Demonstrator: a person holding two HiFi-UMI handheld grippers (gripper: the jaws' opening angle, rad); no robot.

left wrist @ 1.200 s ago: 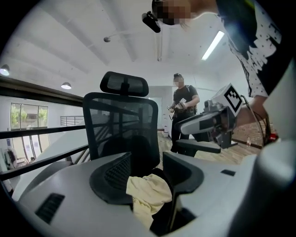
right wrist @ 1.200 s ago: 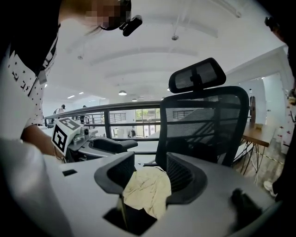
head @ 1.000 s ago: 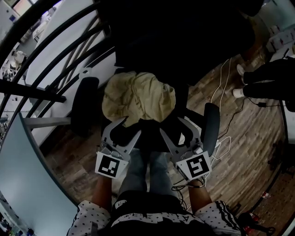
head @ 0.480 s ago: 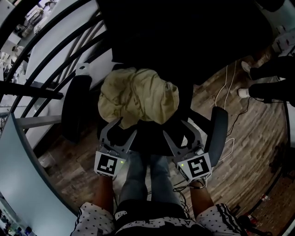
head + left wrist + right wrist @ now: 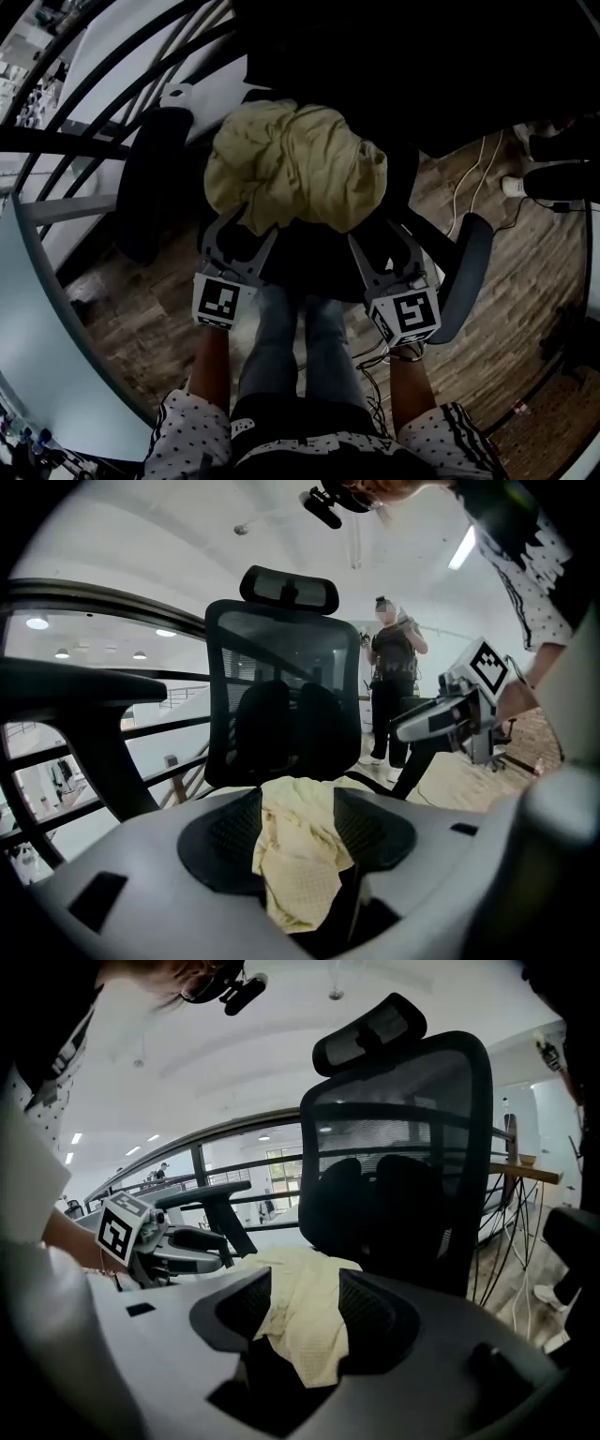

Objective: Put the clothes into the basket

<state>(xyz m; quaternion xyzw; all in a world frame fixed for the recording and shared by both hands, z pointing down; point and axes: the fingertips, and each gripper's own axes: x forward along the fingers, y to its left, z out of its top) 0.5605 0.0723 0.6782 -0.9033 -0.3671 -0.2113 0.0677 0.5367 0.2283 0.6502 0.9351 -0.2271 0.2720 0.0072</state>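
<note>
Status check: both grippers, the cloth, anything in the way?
Left gripper jaws opening, right gripper open; cloth edge between both, not gripped. Cloth bunched on chair seat. No basket in view, nothing blocking.

The crumpled cloth is pale yellow with a fine dotted weave. The mesh chair is black, the floor brown wood-grain, the sleeves white with black dots.

The clothes lie on the chair's seat — between the left armrest and the right armrest, with the backrest behind them. A railing runs beyond the chair's left side — cables lie on the floor to its right.
</note>
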